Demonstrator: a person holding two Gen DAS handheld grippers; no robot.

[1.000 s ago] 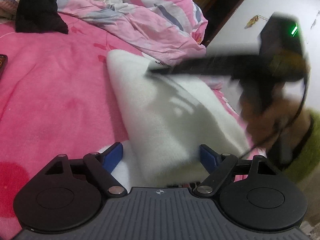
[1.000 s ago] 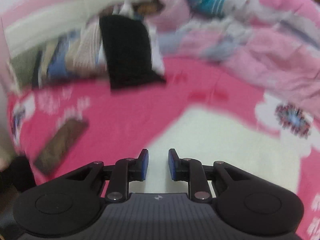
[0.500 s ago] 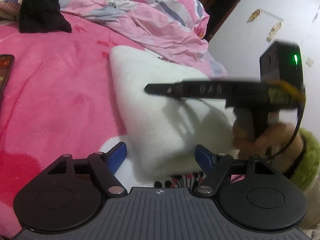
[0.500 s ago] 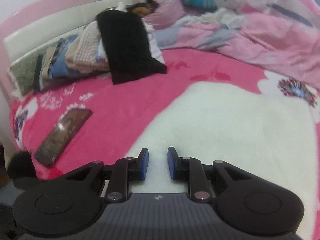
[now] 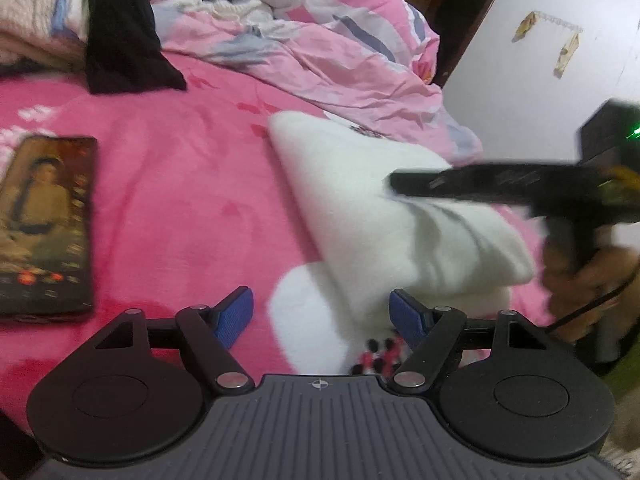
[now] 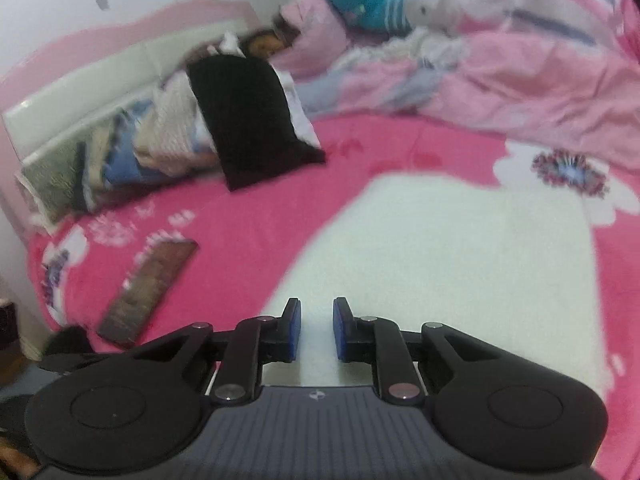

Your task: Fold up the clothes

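Item: white fleece garment (image 5: 384, 216), lying folded on the pink bed (image 5: 168, 200). Left hand-held gripper (image 5: 322, 316) is standing spread, now empty. Right hand-held gripper (image 6: 316, 330) is closing above the fleece, pinching nothing, having drawn back. Fold appears finished.

Both wrist cameras sit just behind their jaws, tilted down, close over the pink bed (image 5: 168, 184). The 2 views share the folded white garment (image 5: 360, 216), the black garment (image 6: 248, 120) and the rumpled quilt (image 6: 520, 92).
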